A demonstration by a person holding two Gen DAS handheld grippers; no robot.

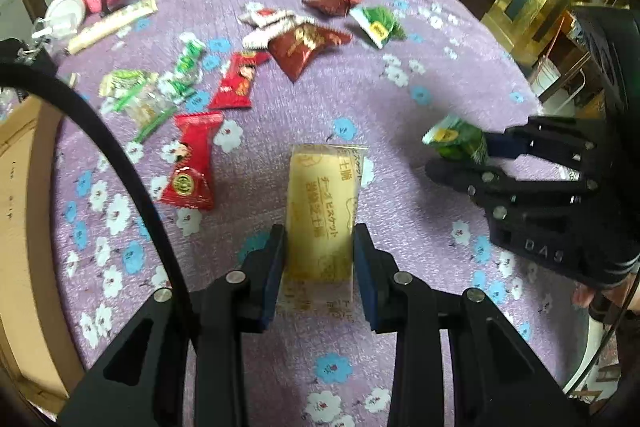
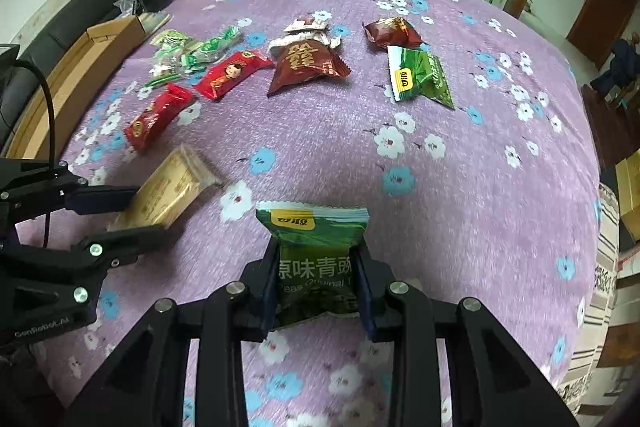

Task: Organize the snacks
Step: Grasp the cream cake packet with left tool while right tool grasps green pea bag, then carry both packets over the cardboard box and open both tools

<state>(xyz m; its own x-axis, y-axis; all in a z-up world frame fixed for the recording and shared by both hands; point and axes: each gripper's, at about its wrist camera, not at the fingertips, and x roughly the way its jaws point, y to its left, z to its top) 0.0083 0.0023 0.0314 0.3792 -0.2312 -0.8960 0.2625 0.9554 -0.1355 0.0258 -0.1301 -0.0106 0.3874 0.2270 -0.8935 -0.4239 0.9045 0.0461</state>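
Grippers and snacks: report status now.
Left gripper shut on yellow biscuit pack. Right gripper shut on green pea packet. Other snacks scattered beyond on purple cloth; nothing blocking either gripper.

A green pea snack packet [image 2: 316, 259] between the right gripper's [image 2: 316, 283] jaws is showing "Peas Original". The left gripper's [image 2: 132, 215] body is reading "GenRobot.AI"; the right gripper's body is showing "DAS".

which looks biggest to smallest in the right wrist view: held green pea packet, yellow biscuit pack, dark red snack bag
1. green pea packet, though it is nearest the camera
2. yellow biscuit pack
3. dark red snack bag, close to the biscuit pack, and farther away
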